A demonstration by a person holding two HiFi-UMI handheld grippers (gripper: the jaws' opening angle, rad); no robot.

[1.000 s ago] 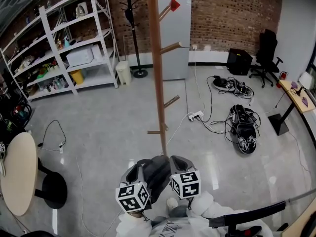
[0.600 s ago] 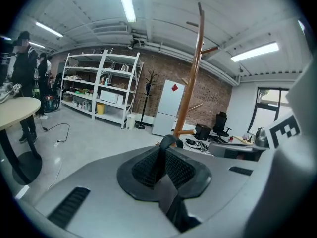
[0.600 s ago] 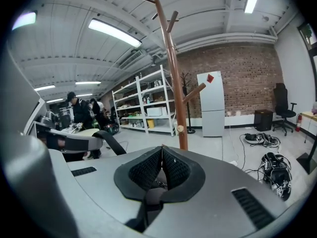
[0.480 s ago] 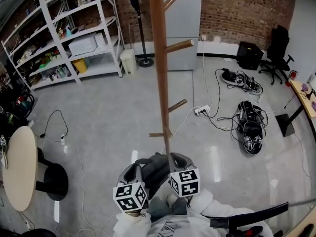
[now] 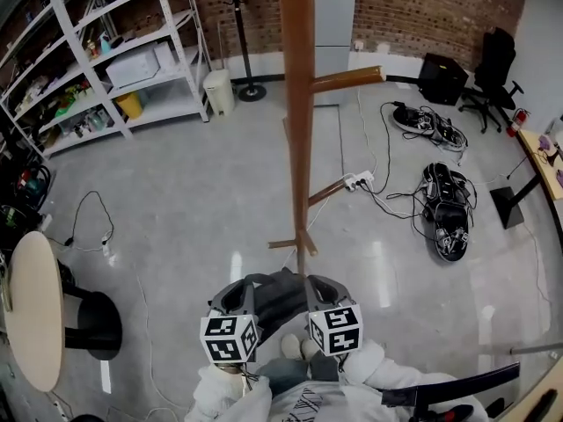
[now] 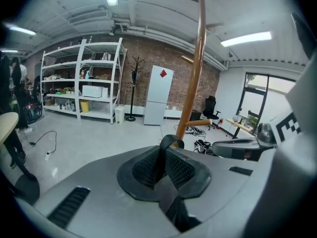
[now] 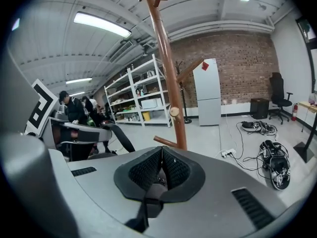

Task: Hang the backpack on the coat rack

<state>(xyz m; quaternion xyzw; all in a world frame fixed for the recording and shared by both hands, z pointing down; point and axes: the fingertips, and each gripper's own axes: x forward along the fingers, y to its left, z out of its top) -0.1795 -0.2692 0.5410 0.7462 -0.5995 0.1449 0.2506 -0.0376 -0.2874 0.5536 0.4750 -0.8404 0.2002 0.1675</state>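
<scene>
- Nearer than before, the tall brown wooden coat rack stood just beyond the dark grey fabric backpack.
- Its black webbing strap sat clamped in the left gripper.
- Beside the rack, the right gripper pinched another black strap.

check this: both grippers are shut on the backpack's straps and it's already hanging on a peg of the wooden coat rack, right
Not hanging yet. The head view shows the backpack held in front of the wooden coat rack, whose pegs are bare. The left gripper and right gripper are indeed shut on its straps.
</scene>
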